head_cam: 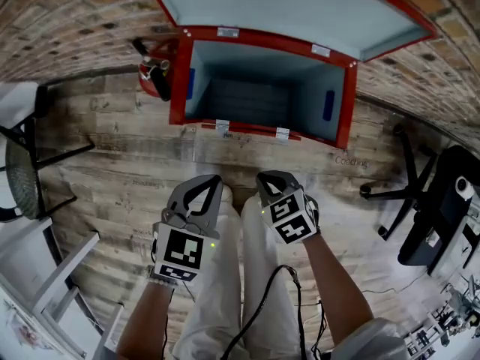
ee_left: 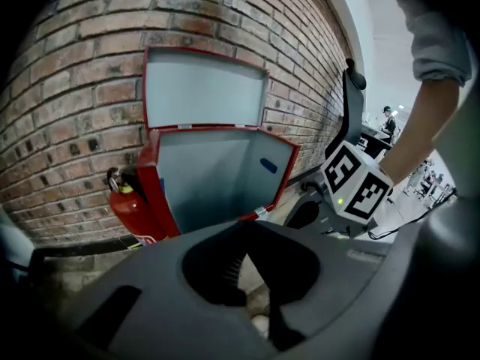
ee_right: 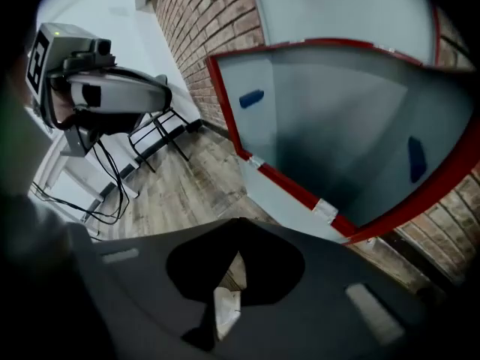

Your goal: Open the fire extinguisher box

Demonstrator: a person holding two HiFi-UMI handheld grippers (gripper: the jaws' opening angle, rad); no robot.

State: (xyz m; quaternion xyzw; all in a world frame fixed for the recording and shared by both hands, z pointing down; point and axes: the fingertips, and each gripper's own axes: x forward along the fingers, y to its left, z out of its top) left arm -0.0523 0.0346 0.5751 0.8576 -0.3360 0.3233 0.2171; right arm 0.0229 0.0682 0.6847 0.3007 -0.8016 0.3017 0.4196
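Head view: the red fire extinguisher box (head_cam: 259,131) stands open at the top centre of the frame, against a brick wall (head_cam: 67,21), its pale lid (head_cam: 300,2) swung up and back over the rear rim. Low in the frame, well apart from the box, the left gripper (head_cam: 211,179) and the right gripper (head_cam: 271,177) hang side by side over the person's legs. Each has its jaws drawn together on nothing, as both gripper views bear out.

To judge by the raised lid, the opening itself looks complete, and what remains is to leave it safely. Done well, that means confirming the lid leans far enough back to rest on its own rather than drop shut. It also means keeping both tools away from the front rim and from the extinguisher (head_cam: 155,73), which stands just beside the box at the upper left.

By count:
- One box and one lid.
- One extinguisher, outside the box.
- Two silver latches on the front rim, one left (head_cam: 222,126) and one right (head_cam: 282,133).
- Two blue patches on the inner side walls, one left (head_cam: 190,83) and one right (head_cam: 328,105).
- Two grippers, each carrying one marker cube.
- A dark office chair (head_cam: 431,223) at the right edge.
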